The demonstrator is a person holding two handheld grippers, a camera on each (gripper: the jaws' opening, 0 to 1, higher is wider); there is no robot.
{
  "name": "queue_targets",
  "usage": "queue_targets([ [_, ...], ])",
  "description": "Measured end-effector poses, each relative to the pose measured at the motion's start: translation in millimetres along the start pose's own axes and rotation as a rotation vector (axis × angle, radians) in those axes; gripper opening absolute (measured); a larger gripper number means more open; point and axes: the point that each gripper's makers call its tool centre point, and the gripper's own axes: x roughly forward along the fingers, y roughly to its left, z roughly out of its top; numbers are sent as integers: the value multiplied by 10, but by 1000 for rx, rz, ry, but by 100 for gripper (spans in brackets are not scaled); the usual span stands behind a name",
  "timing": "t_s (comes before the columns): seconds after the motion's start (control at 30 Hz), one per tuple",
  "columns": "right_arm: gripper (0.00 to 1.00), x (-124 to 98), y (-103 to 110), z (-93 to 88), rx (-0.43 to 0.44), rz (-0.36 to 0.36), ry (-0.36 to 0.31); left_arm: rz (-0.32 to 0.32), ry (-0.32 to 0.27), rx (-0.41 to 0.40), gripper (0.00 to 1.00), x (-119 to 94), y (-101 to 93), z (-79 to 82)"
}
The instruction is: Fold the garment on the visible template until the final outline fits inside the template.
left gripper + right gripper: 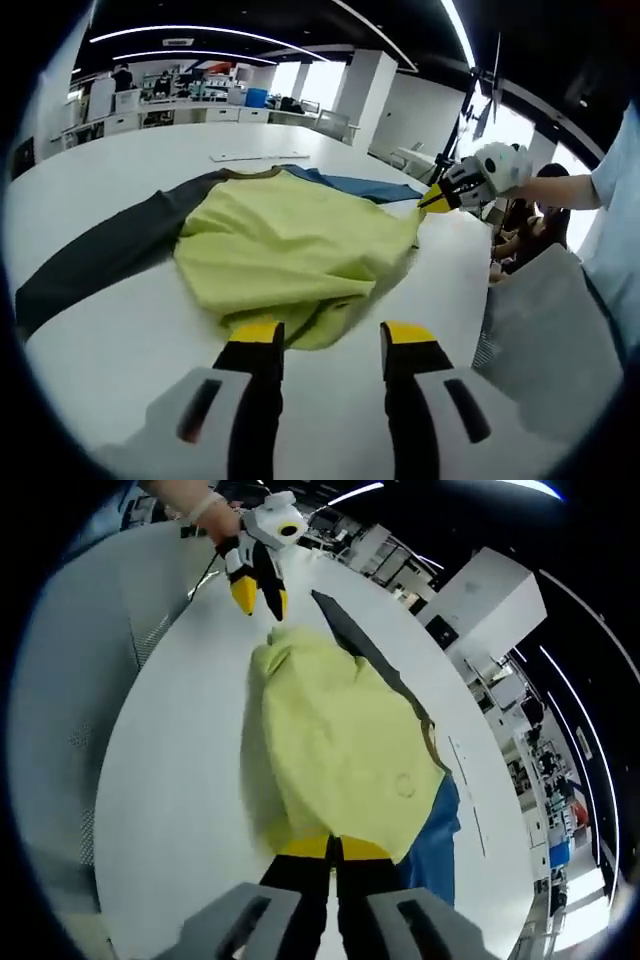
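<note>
A yellow-green garment (285, 245) lies bunched on the white table (130, 320), with a dark grey sleeve (100, 250) stretched to one side and a blue part (365, 186) at the far side. My left gripper (332, 335) stands open at the garment's near fold, yellow tips apart. My right gripper (432, 203) pinches the garment's far corner. In the right gripper view its own jaws (334, 848) are shut on the yellow-green garment's (340, 730) edge, blue cloth (435, 840) beside them. The left gripper (262, 600) hangs open just past the garment's opposite end.
A thin white strip (250, 157) lies on the table beyond the garment. A person's hand (555, 190) holds the right gripper. Grey fabric (550, 330) hangs past the table's edge on the right. Desks and office clutter (180, 95) stand far behind.
</note>
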Motion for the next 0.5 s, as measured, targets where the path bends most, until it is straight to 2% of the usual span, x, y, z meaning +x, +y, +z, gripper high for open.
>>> queue_targets([
  [0.23,0,238,-361,93,41,-5,-3,6,-8,-6,35,-10,12,27],
  [0.5,0,611,-593,75,74,22,32,15,-17,-19,33,-33,53,40],
])
